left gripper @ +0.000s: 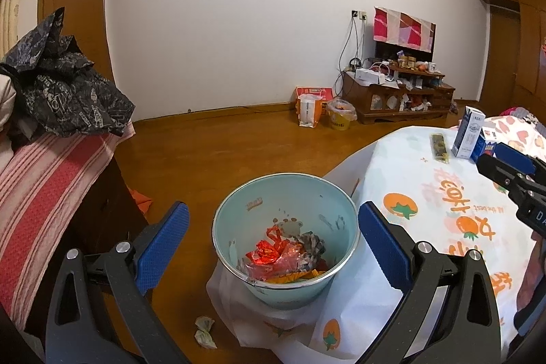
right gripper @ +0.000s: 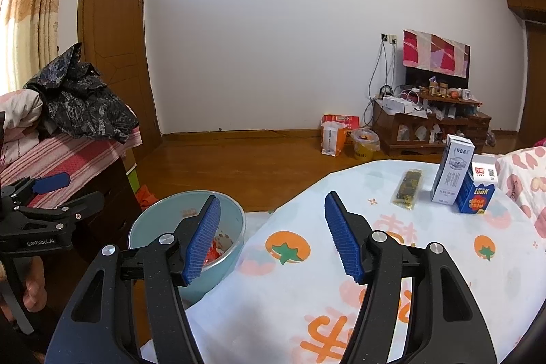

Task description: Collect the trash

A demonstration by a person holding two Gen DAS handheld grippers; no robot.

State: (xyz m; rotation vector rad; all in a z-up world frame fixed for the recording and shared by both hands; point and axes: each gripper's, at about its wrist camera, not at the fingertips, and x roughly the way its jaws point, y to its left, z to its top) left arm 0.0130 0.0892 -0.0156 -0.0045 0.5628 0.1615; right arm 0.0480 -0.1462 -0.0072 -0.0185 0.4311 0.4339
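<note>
A pale green trash bin (left gripper: 286, 203) stands on the floor beside the table, holding red and silver wrappers (left gripper: 276, 256). My left gripper (left gripper: 273, 237) is open and empty, hovering above the bin. My right gripper (right gripper: 273, 237) is open and empty above the table's near left edge; the bin (right gripper: 163, 217) sits to its left. On the table lie a dark snack wrapper (right gripper: 407, 188), a tall white milk carton (right gripper: 452, 171) and a small blue carton (right gripper: 476, 193). A crumpled paper scrap (left gripper: 204, 331) lies on the floor left of the bin.
The round table has a white fruit-print cloth (right gripper: 426, 261). A bed with a striped cover (left gripper: 51, 173) and dark jacket (left gripper: 68, 91) is at left. A TV cabinet (left gripper: 396, 94), bags and a yellow bucket (left gripper: 341, 115) stand by the far wall.
</note>
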